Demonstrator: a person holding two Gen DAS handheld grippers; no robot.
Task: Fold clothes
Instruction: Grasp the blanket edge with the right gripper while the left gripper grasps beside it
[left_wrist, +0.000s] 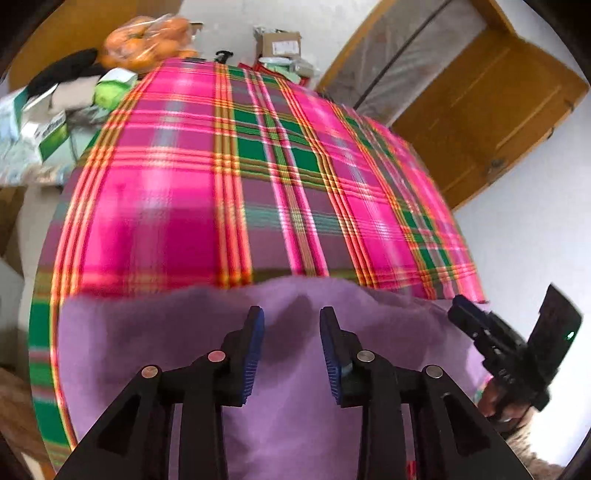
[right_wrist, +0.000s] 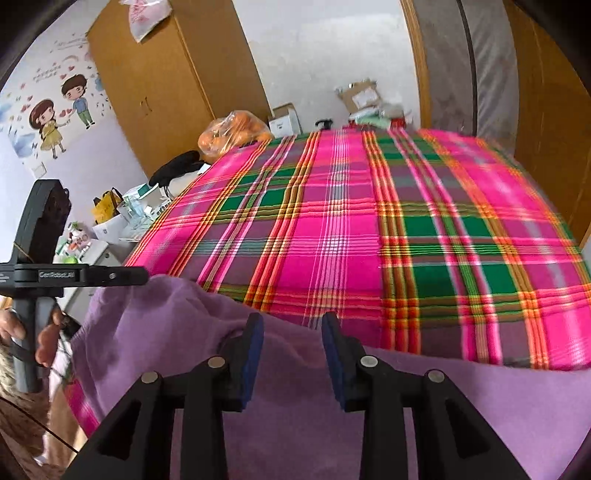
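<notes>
A purple knit garment (left_wrist: 155, 350) lies at the near edge of a bed covered with a pink and green plaid sheet (left_wrist: 184, 206). My left gripper (left_wrist: 291, 317) is open above the garment, its blue pads apart and holding nothing. My right gripper (right_wrist: 292, 323) is also open above the same garment (right_wrist: 461, 406), near its far edge. The right gripper shows at the right in the left wrist view (left_wrist: 461, 310). The left gripper shows at the left in the right wrist view (right_wrist: 140, 275). The garment's near part is hidden under the grippers.
A bag of oranges (left_wrist: 147, 40) and boxes (left_wrist: 44, 122) sit beyond the sheet's far left side. More boxes (left_wrist: 280, 44) stand at the far end. A wooden door (left_wrist: 487, 122) is at the right, a wardrobe (right_wrist: 166, 85) at the left.
</notes>
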